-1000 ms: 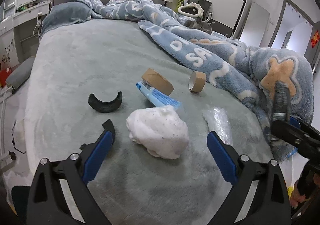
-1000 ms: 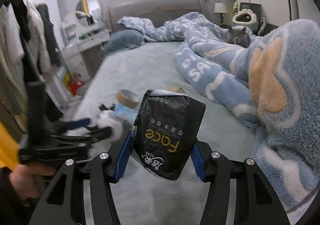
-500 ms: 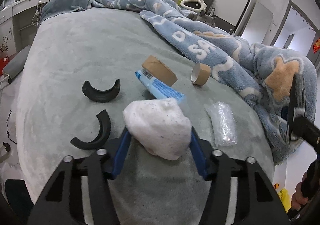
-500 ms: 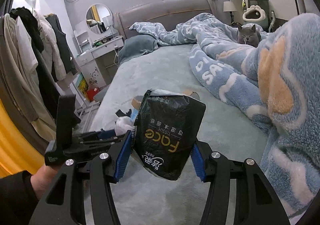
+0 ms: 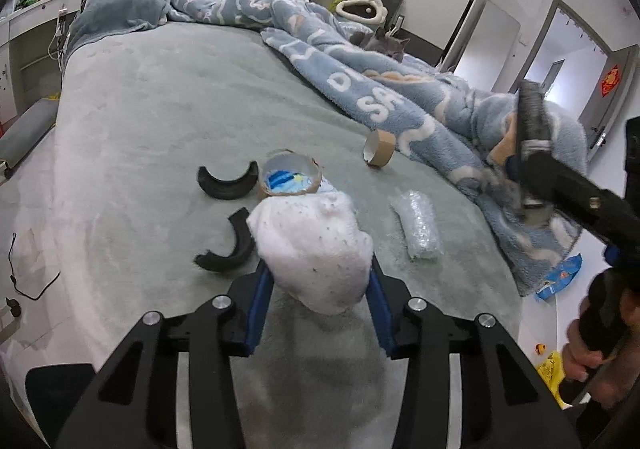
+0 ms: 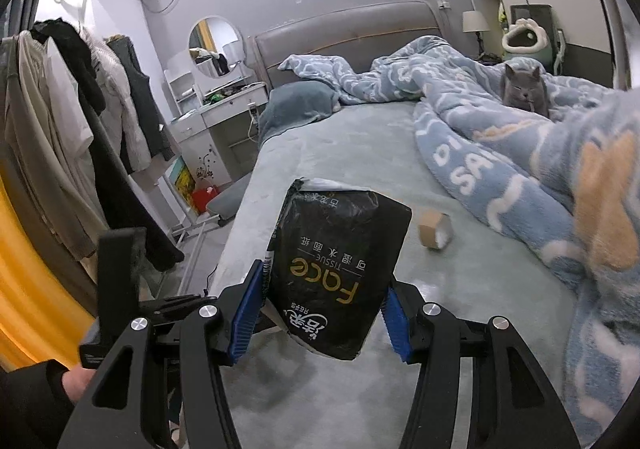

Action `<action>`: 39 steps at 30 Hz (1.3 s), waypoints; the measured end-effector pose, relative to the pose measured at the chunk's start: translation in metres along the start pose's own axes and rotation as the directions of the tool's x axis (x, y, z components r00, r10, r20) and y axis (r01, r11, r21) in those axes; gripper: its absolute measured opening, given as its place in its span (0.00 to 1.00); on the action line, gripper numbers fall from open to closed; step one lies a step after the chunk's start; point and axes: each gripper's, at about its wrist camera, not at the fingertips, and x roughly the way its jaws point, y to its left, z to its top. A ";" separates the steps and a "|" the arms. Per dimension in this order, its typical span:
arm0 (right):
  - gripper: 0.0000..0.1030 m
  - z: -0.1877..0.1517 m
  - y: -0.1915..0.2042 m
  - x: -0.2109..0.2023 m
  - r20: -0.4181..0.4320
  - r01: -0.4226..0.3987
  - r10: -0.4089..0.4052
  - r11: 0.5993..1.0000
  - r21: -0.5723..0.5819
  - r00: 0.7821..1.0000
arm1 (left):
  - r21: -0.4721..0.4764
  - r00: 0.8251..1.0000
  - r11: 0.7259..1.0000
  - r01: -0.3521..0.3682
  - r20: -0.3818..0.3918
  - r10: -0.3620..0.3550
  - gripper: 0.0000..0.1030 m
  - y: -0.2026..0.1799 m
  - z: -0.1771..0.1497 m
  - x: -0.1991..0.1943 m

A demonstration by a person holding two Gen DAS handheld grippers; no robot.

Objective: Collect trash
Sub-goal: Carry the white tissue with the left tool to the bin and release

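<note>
On the grey-green bed [image 5: 160, 121], a rumpled blue fleece blanket [image 5: 384, 89] covers the far and right side, a grey cat [image 6: 524, 89] sitting on it near the wardrobe end. Grey pillow [image 5: 116, 15] at the headboard. Clothes rack [image 6: 80, 109] and round mirror [image 6: 216, 41] along the left wall in the right wrist view.

Right gripper [image 6: 324, 309]: jaws pinching a black tissue pack [image 6: 340, 273], blue pads on both its sides, pack lifted off the bed, print upside down. Left gripper [image 5: 320, 297]: jaws closing on a white crumpled wad [image 5: 312, 249], pads against both its sides; whether it is off the bed surface, can't tell.

Loose trash on the bed past the wad: cardboard tape roll [image 5: 290, 179] touching its far edge, with a blue-and-white wrapper [image 5: 286, 181] seen through its opening; clear plastic bag [image 5: 416, 225] to the right, apart; smaller cardboard roll [image 5: 378, 149] just beside the blanket edge; two black curved pieces, one [image 5: 226, 185] left of the tape roll, one [image 5: 234, 245] just left of the wad. Blue wrapper [image 5: 560, 277] and yellow scrap [image 5: 548, 369] on the floor at right. A hand [image 5: 588, 361] grips the right gripper's handle.
</note>
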 end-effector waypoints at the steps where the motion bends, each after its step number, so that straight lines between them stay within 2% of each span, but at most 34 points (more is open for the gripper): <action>1: 0.54 0.001 0.006 0.003 0.001 -0.006 0.006 1.000 -0.001 1.000 | -0.001 1.000 1.000 0.002 0.005 -0.002 0.45 0.001 0.001 -0.004; 6: 0.54 0.005 0.027 0.012 -0.002 -0.017 0.017 1.000 -0.024 1.000 | 0.009 1.000 1.000 -0.009 0.025 0.009 0.45 0.011 0.001 -0.027; 20: 0.54 0.001 0.084 0.039 -0.033 -0.061 0.059 0.996 -0.059 0.998 | -0.034 0.990 0.990 -0.135 0.042 0.137 0.46 0.061 -0.007 -0.080; 29: 0.54 -0.009 0.128 0.058 -0.065 -0.099 0.093 0.991 -0.088 0.994 | -0.062 0.972 0.970 -0.234 -0.002 0.234 0.46 0.098 -0.026 -0.103; 39: 0.54 -0.019 0.171 0.082 -0.116 -0.143 0.129 0.982 -0.121 0.985 | -0.128 0.943 0.936 -0.327 -0.107 0.315 0.46 0.145 -0.055 -0.115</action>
